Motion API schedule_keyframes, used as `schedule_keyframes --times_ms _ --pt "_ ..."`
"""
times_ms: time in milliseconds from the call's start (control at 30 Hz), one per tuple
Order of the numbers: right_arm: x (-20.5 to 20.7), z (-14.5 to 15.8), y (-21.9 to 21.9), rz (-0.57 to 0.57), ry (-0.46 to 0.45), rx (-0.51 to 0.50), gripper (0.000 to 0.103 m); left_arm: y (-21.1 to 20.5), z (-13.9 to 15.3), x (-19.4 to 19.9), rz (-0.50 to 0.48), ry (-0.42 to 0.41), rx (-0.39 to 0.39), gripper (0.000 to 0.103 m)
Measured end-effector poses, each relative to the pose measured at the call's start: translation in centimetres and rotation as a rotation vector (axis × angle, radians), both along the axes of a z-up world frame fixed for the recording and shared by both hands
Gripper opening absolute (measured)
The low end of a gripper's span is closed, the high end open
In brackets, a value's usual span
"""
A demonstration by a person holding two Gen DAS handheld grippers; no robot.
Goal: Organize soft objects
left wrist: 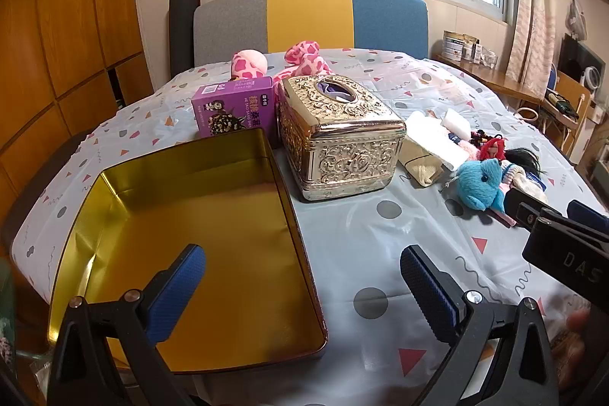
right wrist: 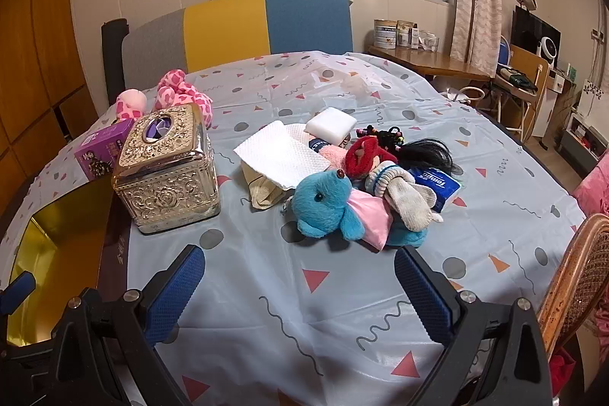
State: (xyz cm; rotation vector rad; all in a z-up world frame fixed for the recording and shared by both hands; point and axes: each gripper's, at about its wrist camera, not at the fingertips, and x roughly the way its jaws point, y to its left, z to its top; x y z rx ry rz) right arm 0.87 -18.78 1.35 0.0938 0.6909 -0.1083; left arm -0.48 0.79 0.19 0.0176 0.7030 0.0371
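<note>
On table (right wrist: 342, 311), mid-right: blue plush (right wrist: 323, 206) at front of soft-item pile, long axis approx. crosswise to right gripper (right wrist: 298, 286), just ahead of it; right hand nearer. Both jaws released, nothing btwn. Left gripper (left wrist: 302, 276) over gold tin (left wrist: 182, 215) edge. Pile items overlap; sock (right wrist: 405, 196), tissue pack (right wrist: 437, 183) partly hidden.
</note>
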Motion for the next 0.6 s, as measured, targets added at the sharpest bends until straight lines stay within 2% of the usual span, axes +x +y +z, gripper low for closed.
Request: schedule_keyframes --times_ms 600 --pt "0.37 0.49 -0.26 -0.003 -0.007 -0.013 0.102 0.12 0.19 0.01 -0.002 -0.003 0.000 0.103"
